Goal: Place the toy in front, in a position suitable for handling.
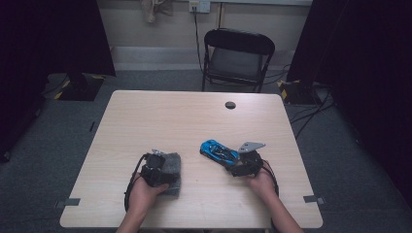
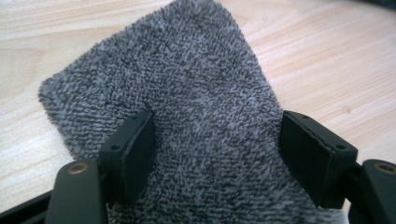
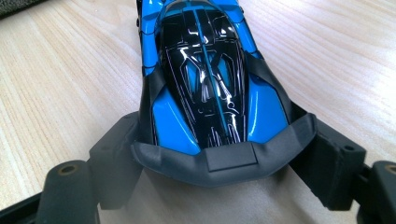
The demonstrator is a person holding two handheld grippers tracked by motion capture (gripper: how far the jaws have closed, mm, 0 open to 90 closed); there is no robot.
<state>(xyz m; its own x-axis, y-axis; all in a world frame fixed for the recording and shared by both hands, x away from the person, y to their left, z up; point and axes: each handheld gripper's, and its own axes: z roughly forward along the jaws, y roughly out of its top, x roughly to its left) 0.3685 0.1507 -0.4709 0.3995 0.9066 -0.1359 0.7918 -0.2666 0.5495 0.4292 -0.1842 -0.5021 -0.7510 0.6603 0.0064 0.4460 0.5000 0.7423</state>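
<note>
Behind the table (image 1: 145,111), a folding chair (image 1: 237,58)

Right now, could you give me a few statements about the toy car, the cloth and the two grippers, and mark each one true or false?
1. The right gripper is closed on the rear end of the blue toy car. True.
2. The grey cloth lies on top of the car. False: it lies flat on the table, apart from the car and to its left in the high view.
3. The left gripper has its jaws spread over the cloth, one to each side. True.
4. The car is red. False: it is blue with a black top.
5. A black folding chair stands beyond the table. True.
</note>
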